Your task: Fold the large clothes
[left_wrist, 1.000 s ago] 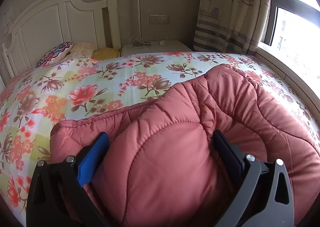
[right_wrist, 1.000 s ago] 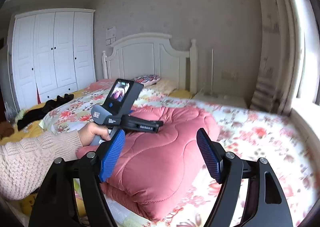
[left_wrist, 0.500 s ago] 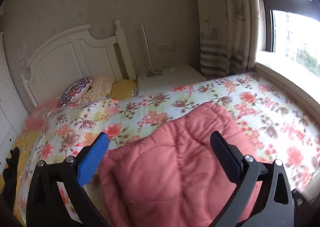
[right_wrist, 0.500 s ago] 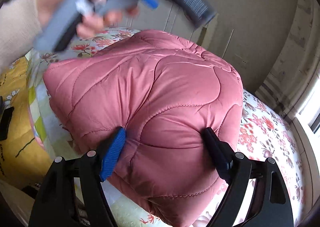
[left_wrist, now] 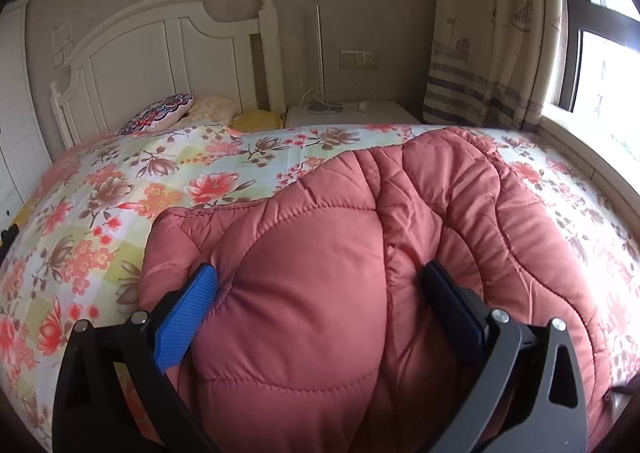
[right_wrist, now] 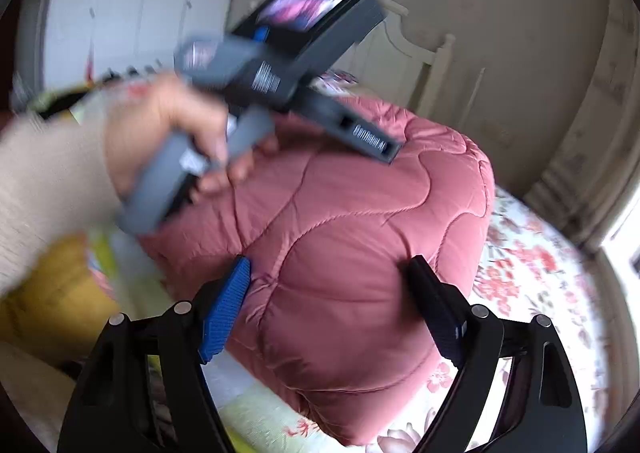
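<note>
You are pressing both wide-open claws, your left gripper [left_wrist: 320, 285] and right gripper [right_wrist: 328, 277], into the puffy pink coat [left_wrist: 400, 253]. It is lying folded on the flowery bed [left_wrist: 120, 193].

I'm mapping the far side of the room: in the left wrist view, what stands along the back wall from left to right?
White panelled headboard → thin white upright pole → beige wall socket plate → striped boat-print curtain → dark-framed window.
</note>
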`<action>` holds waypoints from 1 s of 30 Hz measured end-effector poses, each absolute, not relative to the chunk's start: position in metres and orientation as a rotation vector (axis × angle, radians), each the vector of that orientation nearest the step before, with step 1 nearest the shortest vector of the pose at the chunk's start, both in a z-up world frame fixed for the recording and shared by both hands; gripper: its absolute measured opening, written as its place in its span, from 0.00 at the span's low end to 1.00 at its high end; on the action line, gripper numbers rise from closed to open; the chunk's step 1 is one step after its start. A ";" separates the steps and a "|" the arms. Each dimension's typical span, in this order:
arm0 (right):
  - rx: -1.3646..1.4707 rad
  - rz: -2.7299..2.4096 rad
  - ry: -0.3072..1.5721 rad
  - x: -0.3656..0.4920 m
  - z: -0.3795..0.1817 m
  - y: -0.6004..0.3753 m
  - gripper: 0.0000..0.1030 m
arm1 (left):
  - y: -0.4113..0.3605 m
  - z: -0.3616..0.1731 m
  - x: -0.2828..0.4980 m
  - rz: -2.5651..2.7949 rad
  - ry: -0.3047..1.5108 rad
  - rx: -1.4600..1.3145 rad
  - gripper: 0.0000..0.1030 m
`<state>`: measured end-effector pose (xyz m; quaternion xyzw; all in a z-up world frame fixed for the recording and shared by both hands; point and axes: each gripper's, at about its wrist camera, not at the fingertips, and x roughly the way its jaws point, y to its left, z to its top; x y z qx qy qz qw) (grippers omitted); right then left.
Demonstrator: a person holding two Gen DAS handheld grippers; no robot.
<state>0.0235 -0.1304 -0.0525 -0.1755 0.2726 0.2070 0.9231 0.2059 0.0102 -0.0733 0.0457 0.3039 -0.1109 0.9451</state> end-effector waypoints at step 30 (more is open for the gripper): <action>-0.095 0.213 0.534 0.186 0.028 -0.191 0.69 | 0.062 -0.080 0.216 -0.297 0.664 -0.203 0.98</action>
